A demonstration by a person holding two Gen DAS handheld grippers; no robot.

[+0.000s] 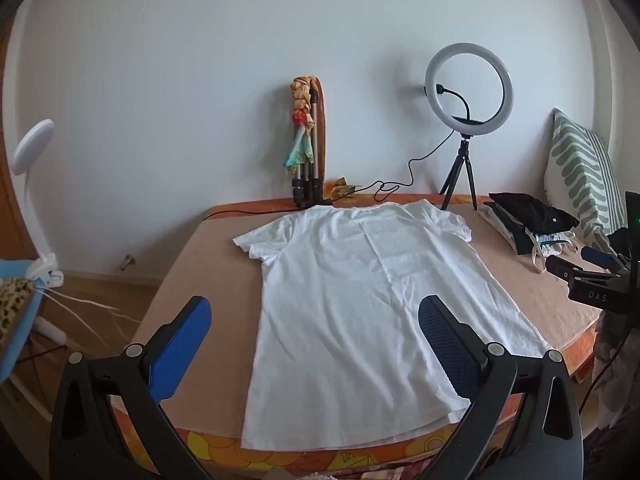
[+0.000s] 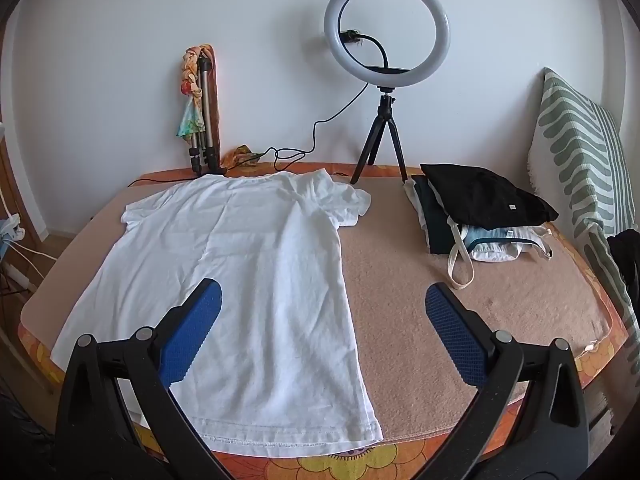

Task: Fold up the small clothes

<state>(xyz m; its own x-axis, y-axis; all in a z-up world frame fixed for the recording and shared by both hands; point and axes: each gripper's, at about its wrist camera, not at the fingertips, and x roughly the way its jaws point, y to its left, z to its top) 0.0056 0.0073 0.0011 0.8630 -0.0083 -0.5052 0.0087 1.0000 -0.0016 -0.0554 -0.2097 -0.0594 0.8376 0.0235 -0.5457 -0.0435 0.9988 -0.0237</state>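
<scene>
Soft, even daylight fills both views; the white wall reads bright without glare. The ring light glows palely. Shadows are faint. Fisheye distortion bends the edges, with dark vignetted corners, and detail is sharp at the centre

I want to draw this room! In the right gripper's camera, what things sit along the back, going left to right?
Folded silver tripod with a colourful scarf → round white ring light on a small black tripod → pile of folded clothes with a black garment on top → green-and-white striped pillow.
</scene>
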